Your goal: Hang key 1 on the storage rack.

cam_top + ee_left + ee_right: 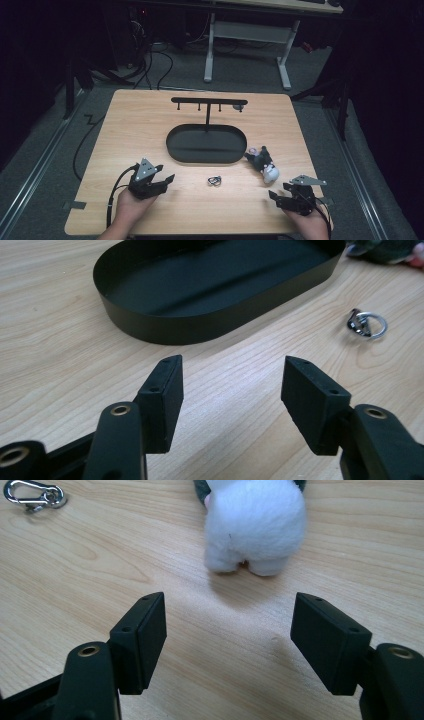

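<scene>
A black oval tray (206,150) with an upright hanger stand (208,103) sits mid-table. A small plush toy (263,163), dark with a white end, lies right of the tray; its white end (256,522) lies just beyond my right gripper (227,625). A metal keyring clip (214,181) rests in front of the tray, also the clip (367,323) and the clip (32,494). My left gripper (167,178) rests at the front left, open and empty, with the tray (165,322) ahead of it. My right gripper (274,194) at the front right is open with bare wood between its jaws.
The wooden table (130,120) ends close behind both hands. Cables trail off its left side. A white desk frame (247,45) stands on the floor beyond the far edge.
</scene>
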